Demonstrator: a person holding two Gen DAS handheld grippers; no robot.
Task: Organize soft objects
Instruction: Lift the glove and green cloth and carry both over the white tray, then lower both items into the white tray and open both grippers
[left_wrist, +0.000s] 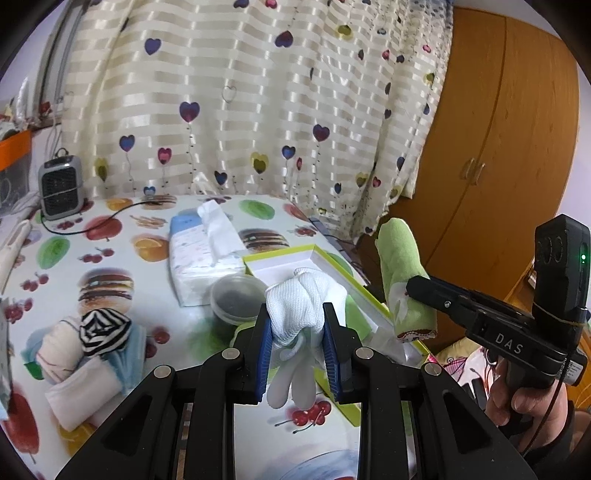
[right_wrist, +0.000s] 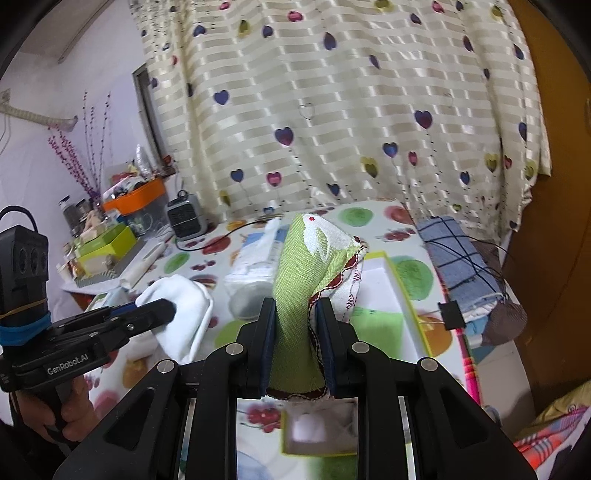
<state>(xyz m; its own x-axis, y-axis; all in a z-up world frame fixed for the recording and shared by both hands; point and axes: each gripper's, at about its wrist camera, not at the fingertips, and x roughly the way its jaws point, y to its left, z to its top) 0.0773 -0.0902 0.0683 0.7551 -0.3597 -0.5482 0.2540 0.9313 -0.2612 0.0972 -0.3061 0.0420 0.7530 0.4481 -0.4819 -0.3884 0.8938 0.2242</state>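
— Nearest in the left wrist view, what sits between the blue pads?
— White knit glove (left_wrist: 303, 306), bunched up; the left gripper (left_wrist: 298, 328) is clamped on it, and the glove's fingers dangle below the pads over the fruit-print tablecloth (left_wrist: 122, 273)

— And the other one?
— Right gripper (right_wrist: 295, 332) is closed on a green cloth (right_wrist: 306, 266) with a white print and red stitched edging; the cloth stands up above the pads. In the left view the same cloth shows at the right, past the table's edge, with a hand (left_wrist: 517, 398) on the handle

— What lies under them?
— An open white box with a lime-green rim (left_wrist: 369, 295) on the table, just behind the glove. A round plastic container (left_wrist: 236, 295) sits beside the box on its left, and a pack of tissues (left_wrist: 199, 251) behind that

— Other soft things?
— Near left, a pile of folded cloths (left_wrist: 77, 369) with a black-and-white striped piece (left_wrist: 103, 332) on top. At the table's right edge, a blue checked cloth (right_wrist: 450, 258) on a stack

— Anything far off?
— A small grey heater (left_wrist: 61, 184) at the far left corner, in front of the heart-print curtain (left_wrist: 258, 92), and a wooden wardrobe (left_wrist: 498, 129) at the right
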